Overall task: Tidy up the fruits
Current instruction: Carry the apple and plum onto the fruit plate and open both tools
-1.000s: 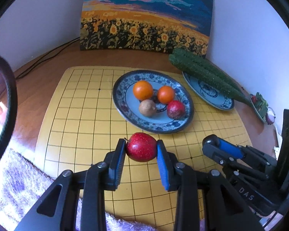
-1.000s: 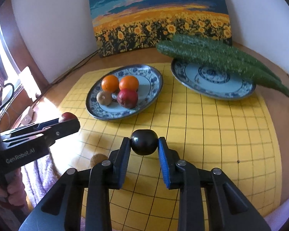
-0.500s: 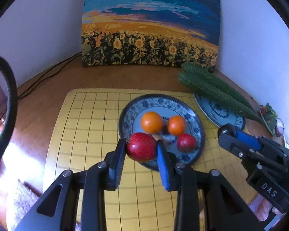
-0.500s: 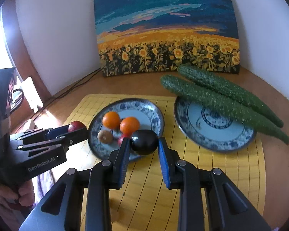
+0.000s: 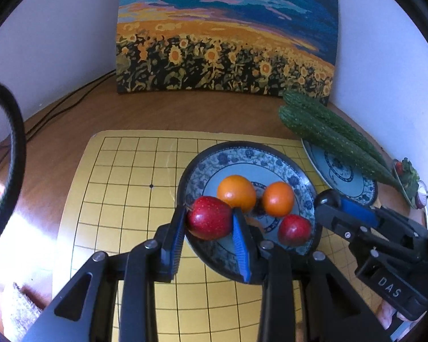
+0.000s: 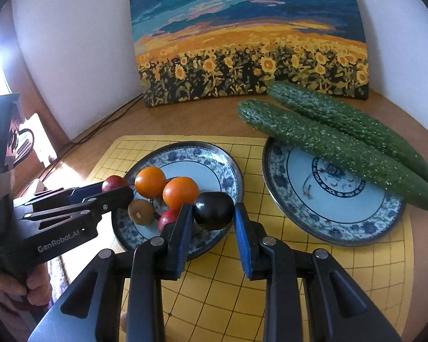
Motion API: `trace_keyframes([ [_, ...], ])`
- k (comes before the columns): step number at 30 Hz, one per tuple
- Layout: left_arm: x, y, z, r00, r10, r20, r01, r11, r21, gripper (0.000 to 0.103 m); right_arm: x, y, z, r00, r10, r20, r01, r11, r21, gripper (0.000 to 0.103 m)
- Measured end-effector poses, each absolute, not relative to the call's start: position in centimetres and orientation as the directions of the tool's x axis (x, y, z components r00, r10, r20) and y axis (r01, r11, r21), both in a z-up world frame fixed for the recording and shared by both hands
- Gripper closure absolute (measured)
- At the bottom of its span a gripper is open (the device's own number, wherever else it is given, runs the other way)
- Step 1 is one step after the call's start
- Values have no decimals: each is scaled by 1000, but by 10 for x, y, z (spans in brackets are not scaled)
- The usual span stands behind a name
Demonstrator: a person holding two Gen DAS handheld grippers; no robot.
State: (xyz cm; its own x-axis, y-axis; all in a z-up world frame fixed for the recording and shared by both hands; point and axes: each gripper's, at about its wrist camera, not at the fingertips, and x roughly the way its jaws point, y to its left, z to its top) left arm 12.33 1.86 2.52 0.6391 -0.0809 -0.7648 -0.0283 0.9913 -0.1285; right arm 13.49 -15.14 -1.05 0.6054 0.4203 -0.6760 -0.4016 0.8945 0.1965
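My left gripper (image 5: 209,213) is shut on a red apple (image 5: 209,222), held over the near left rim of the blue patterned fruit plate (image 5: 242,148). On that plate lie two oranges (image 5: 236,192), a small red fruit (image 5: 295,229) and a brownish fruit (image 6: 140,211). My right gripper (image 6: 213,209) is shut on a dark plum (image 6: 214,213) above the plate's near right part (image 6: 185,148). Each gripper shows in the other's view: the left gripper (image 6: 119,191) with the apple (image 6: 114,182), and the right gripper (image 5: 325,202).
A second patterned plate (image 6: 328,228) on the right carries two long cucumbers (image 6: 328,142) across its far rim. Both plates rest on a yellow grid mat (image 5: 122,199) on a wooden table. A sunflower painting (image 5: 225,42) leans on the wall behind. Cables (image 5: 65,105) run at back left.
Both grippers have moved forward from the near mat to over the fruit plate, each carrying its fruit. Jaws kept their grip.
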Motion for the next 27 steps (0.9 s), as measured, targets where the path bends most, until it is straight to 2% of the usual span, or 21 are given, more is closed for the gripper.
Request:
trace_keyframes([
  [16, 124, 11, 24, 648, -89, -756, 6, 994, -112, 68, 139, -144, -13, 608, 430, -668, -417, 888, 193, 71],
  [21, 119, 7, 32, 660, -98, -745, 23, 994, -110, 63, 135, -143, -10, 611, 442, -657, -426, 883, 198, 58],
  [27, 110, 7, 39, 661, -93, -744, 15, 994, -111, 62, 127, -144, -3, 615, 442, -653, -433, 881, 189, 57],
])
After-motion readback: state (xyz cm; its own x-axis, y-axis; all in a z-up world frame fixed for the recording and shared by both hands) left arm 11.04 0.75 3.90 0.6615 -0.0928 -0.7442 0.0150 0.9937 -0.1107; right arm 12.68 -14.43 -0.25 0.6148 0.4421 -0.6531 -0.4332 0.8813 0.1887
